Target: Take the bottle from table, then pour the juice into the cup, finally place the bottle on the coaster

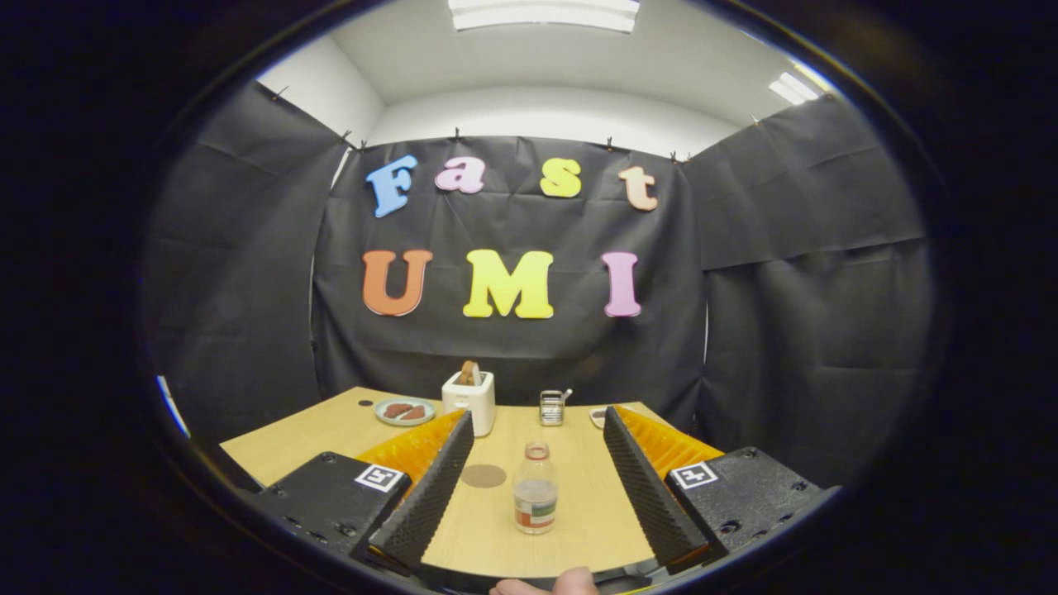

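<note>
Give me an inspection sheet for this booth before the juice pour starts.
Surface: wooden table, bare between the fingers.
Job's things: bottle upright between the fingers, untouched; round coaster beside it; cup not identified.
Clutter: toaster with toast; plate with food; small metal rack; another plate edge.
Claw: open, fingers wide.
Cables: nothing seen.
Surroundings: black cloth walls, ceiling lights; a fingertip below.

Staged recording booth: black cloth walls (793, 273) (clipped up) around a wooden table (331, 430) under office ceiling lights (543, 12).
</note>
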`<action>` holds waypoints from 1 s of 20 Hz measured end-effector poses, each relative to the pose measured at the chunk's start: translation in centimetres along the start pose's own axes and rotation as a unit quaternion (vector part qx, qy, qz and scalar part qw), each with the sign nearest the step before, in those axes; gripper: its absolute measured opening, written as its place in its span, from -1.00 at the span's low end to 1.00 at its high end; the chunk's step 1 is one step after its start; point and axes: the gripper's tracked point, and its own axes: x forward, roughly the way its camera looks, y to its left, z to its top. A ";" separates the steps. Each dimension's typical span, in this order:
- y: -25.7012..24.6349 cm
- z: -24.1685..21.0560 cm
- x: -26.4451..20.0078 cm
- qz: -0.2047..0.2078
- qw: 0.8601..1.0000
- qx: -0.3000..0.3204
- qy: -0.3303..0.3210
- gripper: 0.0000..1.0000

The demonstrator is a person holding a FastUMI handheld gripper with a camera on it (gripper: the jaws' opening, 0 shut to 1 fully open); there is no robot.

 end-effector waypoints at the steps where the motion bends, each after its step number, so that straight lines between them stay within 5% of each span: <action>1: 0.2 -0.7 0.2 0.005 1.000 0.001 0.007 1.00; 20: -0.7 -15.8 6.7 0.006 0.995 0.015 0.097 1.00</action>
